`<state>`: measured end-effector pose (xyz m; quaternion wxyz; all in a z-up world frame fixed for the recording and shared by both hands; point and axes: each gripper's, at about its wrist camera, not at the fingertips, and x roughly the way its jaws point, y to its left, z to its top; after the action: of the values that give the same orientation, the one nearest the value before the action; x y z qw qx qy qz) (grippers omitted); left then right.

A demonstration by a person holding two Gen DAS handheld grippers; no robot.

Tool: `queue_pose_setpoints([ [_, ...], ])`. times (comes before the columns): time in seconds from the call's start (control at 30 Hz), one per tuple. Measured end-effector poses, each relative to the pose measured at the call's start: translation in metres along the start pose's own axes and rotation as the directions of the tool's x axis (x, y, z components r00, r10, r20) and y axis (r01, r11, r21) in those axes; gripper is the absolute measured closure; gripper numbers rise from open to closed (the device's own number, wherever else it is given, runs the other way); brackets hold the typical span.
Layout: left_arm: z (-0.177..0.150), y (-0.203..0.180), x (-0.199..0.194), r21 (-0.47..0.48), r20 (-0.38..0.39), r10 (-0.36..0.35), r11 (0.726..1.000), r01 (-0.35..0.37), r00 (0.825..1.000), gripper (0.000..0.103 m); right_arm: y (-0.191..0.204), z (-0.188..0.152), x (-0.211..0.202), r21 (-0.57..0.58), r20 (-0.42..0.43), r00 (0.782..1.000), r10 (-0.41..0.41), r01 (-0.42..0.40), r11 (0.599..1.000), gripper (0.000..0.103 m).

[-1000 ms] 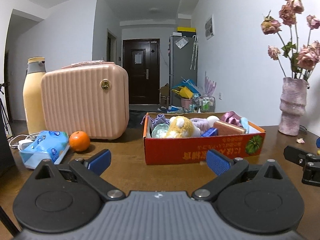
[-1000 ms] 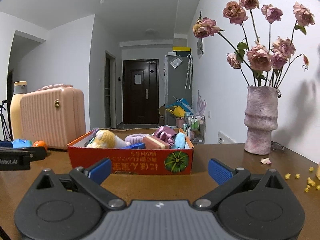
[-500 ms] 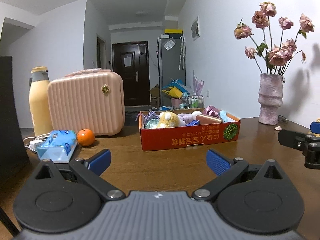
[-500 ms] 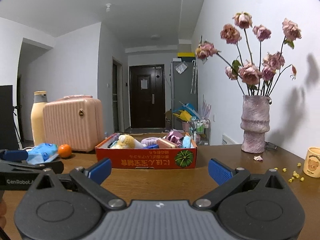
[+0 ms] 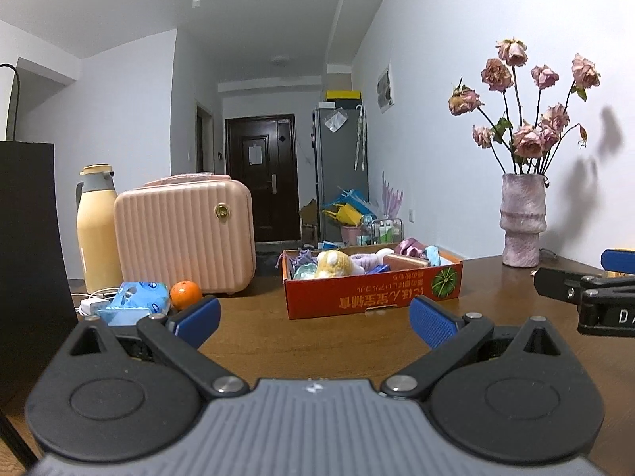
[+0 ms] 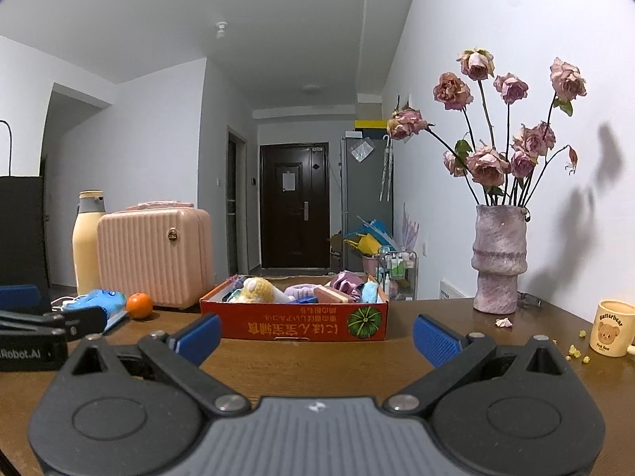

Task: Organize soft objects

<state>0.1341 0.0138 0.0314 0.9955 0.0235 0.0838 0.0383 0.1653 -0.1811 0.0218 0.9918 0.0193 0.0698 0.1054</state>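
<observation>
An orange cardboard box (image 5: 373, 291) sits on the brown table, also in the right wrist view (image 6: 293, 323). It holds soft things: a yellow plush toy (image 5: 331, 263) (image 6: 258, 289), purple and pink fabric pieces (image 6: 345, 279), a blue item. My left gripper (image 5: 313, 319) is open and empty, well short of the box. My right gripper (image 6: 315, 335) is open and empty, also short of the box. Each gripper shows at the edge of the other's view.
A pink case (image 5: 184, 236), a yellow flask (image 5: 97, 234), an orange (image 5: 184, 294) and a blue wipes pack (image 5: 135, 303) stand left. A vase of dried roses (image 6: 500, 261) and a bear mug (image 6: 611, 327) stand right. A black bag (image 5: 27, 258) is far left.
Both grippers have pulled back from the box and risen a little; the box looks smaller and farther. Both stayed open.
</observation>
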Motion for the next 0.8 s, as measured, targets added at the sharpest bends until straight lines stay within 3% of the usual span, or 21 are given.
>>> queue_pose_setpoints([
  [0.8, -0.0009, -0.0002, -0.0066, -0.003, 0.009, -0.003, 1.000, 0.003, 1.000, 0.000, 0.0023, -0.0011, -0.0078, -0.012, 0.021, 1.000, 0.005, -0.005, 1.000, 0.000],
])
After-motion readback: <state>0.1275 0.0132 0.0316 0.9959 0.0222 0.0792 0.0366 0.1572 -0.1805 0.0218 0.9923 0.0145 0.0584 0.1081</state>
